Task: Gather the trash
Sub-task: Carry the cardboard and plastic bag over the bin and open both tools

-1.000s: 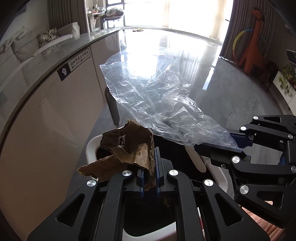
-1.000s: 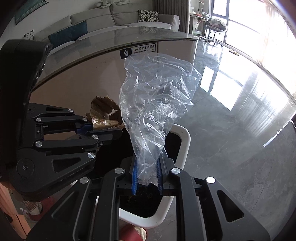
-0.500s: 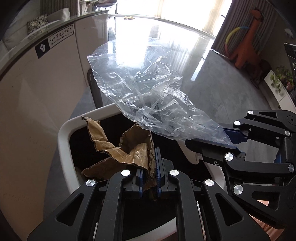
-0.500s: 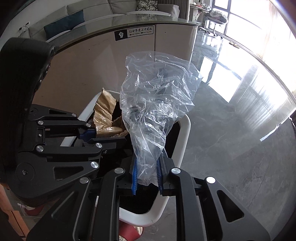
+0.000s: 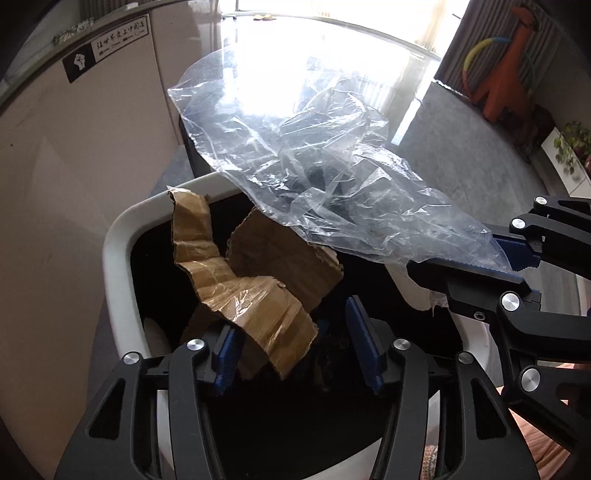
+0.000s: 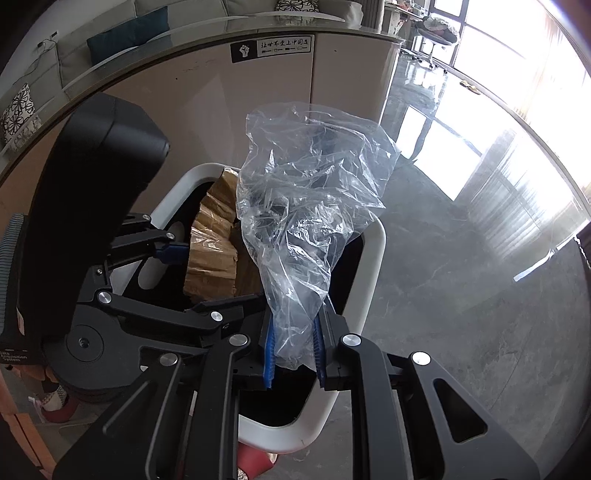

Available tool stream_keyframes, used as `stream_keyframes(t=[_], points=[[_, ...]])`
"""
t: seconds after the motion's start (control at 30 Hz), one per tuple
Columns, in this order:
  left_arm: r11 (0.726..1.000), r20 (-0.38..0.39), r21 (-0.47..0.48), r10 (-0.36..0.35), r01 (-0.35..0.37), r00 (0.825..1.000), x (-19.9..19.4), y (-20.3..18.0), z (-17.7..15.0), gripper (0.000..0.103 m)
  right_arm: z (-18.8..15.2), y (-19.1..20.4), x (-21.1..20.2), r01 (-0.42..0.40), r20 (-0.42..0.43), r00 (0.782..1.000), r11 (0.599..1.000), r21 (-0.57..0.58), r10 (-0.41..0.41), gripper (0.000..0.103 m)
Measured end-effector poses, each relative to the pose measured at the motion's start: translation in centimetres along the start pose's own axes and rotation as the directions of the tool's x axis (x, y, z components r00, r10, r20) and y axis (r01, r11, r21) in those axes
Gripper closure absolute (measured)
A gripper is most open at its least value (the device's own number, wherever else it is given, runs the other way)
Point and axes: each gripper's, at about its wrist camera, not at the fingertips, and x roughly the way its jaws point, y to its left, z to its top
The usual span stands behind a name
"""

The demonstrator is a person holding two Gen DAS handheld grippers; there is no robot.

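Observation:
A torn brown cardboard piece (image 5: 240,284) hangs over the black inside of a white-rimmed trash bin (image 5: 118,236). My left gripper (image 5: 297,350) is open around the cardboard's lower edge, just above the bin. My right gripper (image 6: 293,349) is shut on a crumpled clear plastic bag (image 6: 306,206) and holds it over the same bin (image 6: 369,273). The bag (image 5: 303,162) and the right gripper (image 5: 513,266) also show in the left wrist view, at right. The cardboard (image 6: 212,251) and the left gripper (image 6: 207,280) show in the right wrist view.
A beige counter wall with a black sticker (image 6: 271,46) stands right behind the bin. Glossy grey floor (image 6: 461,258) spreads to the right. An orange dinosaur toy (image 5: 506,77) stands far off by the curtains. A sofa (image 6: 122,33) is beyond the counter.
My left gripper has opened and let go of the cardboard, which now drops toward the bin. Both grippers have moved lower over the bin. The right gripper still holds the plastic bag.

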Motion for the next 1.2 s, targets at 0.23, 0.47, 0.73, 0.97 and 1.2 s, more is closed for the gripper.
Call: stream_keyframes(t=[0.23, 0.47, 0.73, 0.97, 1.2], points=[[0.998, -0.001, -0.064, -0.002, 0.002, 1.0, -0.1, 2.1, 0.2, 0.01, 0.1, 0.0, 0.3, -0.001, -0.01, 1.0, 1.0, 0.003, 0.001, 0.085], [0.998, 0.015, -0.058, 0.028, -0.027, 1.0, -2.0, 2.5, 1.0, 0.009, 0.5, 0.2, 0.1, -0.008, 0.004, 1.0, 1.0, -0.004, 0.008, 0.085], [0.995, 0.1, -0.025, 0.098, -0.096, 0.99, -8.1, 4.8, 0.8, 0.009, 0.9, 1.6, 1.1, -0.026, -0.008, 1.0, 0.999, -0.045, 0.026, 0.085], [0.99, 0.132, -0.022, 0.139, -0.137, 0.982, -10.8, 5.7, -0.7, 0.008, 0.6, 2.9, 4.5, -0.045, -0.098, 0.995, 0.993, -0.11, 0.034, 0.083], [0.989, 0.143, 0.0, 0.146, -0.148, 0.979, -10.7, 5.4, -1.1, 0.008, 0.6, 3.4, 6.6, -0.061, -0.155, 0.987, 0.99, -0.129, 0.041, 0.083]])
